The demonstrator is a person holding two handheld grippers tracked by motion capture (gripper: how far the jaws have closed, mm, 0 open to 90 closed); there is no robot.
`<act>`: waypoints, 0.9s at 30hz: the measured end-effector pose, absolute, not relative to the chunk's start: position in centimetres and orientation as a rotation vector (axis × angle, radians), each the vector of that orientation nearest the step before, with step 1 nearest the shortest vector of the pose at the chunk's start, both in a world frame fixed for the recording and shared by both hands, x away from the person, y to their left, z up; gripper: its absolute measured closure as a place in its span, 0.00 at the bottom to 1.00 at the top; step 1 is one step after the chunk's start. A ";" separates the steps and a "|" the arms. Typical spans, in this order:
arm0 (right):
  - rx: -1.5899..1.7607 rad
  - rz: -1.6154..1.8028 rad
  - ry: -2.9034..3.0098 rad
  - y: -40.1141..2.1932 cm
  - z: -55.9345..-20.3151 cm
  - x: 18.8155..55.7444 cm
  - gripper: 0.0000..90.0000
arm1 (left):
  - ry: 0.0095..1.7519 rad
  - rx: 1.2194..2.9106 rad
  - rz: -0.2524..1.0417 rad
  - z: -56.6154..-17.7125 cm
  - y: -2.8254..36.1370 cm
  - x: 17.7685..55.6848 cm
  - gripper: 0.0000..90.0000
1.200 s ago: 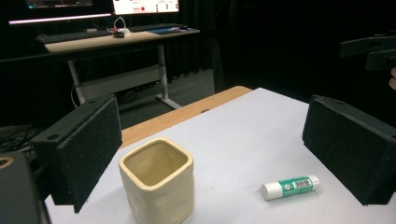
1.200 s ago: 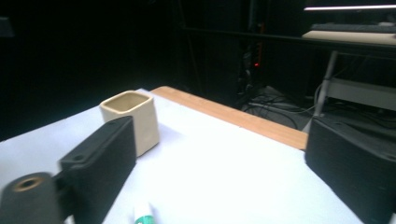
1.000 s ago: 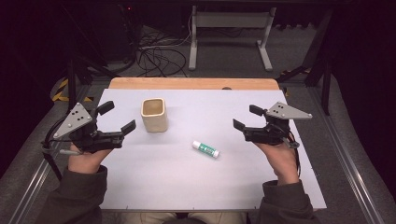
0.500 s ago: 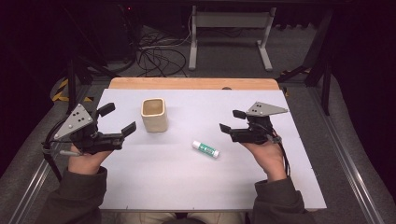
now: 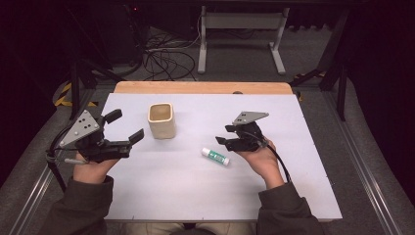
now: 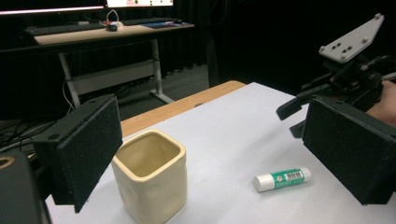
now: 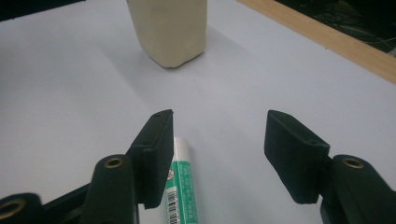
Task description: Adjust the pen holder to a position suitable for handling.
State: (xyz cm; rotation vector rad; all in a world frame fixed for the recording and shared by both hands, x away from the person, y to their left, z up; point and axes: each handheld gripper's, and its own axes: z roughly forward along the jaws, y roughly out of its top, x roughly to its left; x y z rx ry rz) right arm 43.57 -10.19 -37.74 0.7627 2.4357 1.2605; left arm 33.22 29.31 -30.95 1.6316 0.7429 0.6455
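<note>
Glue stick point(image 5: 216, 156) lying flat on the white table point(image 5: 293, 196) near the cup point(image 5: 162, 120), right gripper point(image 5: 230, 135) hovering beside it, jaws open, probably needing centring before closing; left gripper point(image 5: 128, 126) waiting open.

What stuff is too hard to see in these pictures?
- Glue stick label: too small in the high view, half behind the right gripper's jaw in its own view.
- Cup top: cut off by the right gripper view's upper edge.
- Cup bottom inside: hidden by its own walls in the left gripper view.
</note>
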 end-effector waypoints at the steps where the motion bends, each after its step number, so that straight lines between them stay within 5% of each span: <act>1: 0.764 1.250 2.442 -10.0 -37.9 43.7 0.51 | 0.744 1.625 0.644 -31.0 29.3 33.2 0.07; 27: 0.733 1.090 2.635 -5.0 -41.8 45.5 0.56 | 0.747 1.630 0.636 -31.3 29.2 33.4 0.07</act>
